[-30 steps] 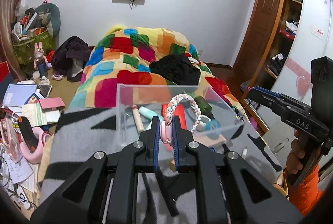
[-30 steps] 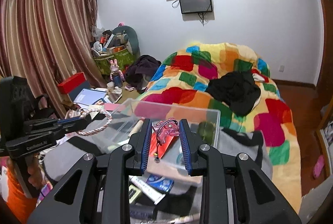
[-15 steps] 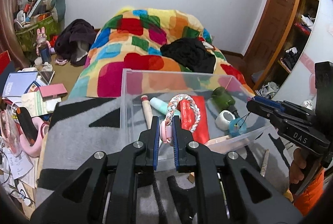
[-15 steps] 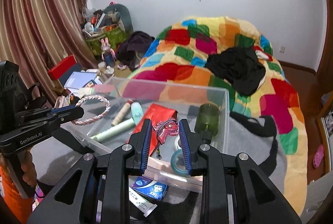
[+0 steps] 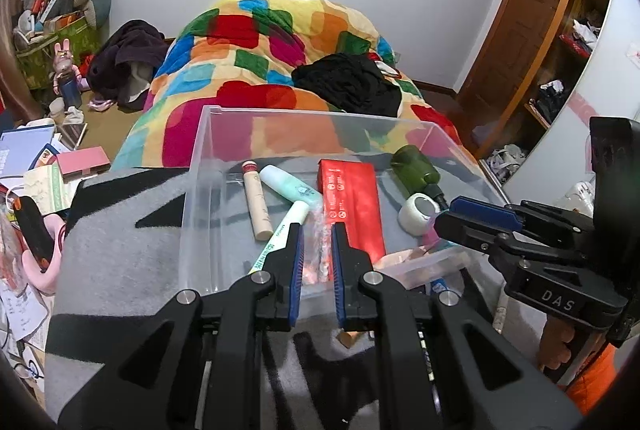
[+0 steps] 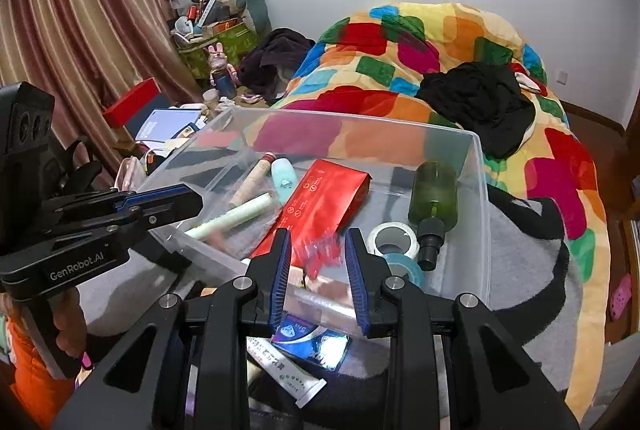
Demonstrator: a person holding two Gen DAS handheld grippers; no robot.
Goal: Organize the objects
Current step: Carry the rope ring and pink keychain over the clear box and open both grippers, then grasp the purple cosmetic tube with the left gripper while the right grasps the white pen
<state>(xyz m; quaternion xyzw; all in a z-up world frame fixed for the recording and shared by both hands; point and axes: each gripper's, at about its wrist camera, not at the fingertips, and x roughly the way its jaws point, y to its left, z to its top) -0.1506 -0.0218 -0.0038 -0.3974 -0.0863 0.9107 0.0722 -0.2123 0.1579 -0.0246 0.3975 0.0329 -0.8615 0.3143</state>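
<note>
A clear plastic bin (image 5: 208,134) (image 6: 476,166) sits on a grey and black blanket. It holds a red packet (image 5: 352,198) (image 6: 320,202), tubes, a green bottle (image 5: 416,170) (image 6: 434,198) and tape rolls (image 6: 394,238). My left gripper (image 5: 316,250) is open over the bin's near wall; a blurred braided pink-white bracelet (image 5: 318,246) drops between its fingers. My right gripper (image 6: 316,258) is open over the bin; a blurred pink-red keychain (image 6: 320,254) falls between its fingers. Each gripper also shows in the other view, the right (image 5: 464,218) and the left (image 6: 176,202).
A bed with a multicoloured quilt (image 5: 280,42) and black clothes (image 6: 480,102) lies behind the bin. Papers, boxes and a pink item (image 5: 36,262) clutter the left side. A tube and a blue packet (image 6: 308,342) lie on the blanket before the bin. Shelves (image 5: 568,42) stand at right.
Both grippers moved down over the bin and opened. The bracelet left the left gripper and the keychain left the right gripper; both now blur as they drop.
</note>
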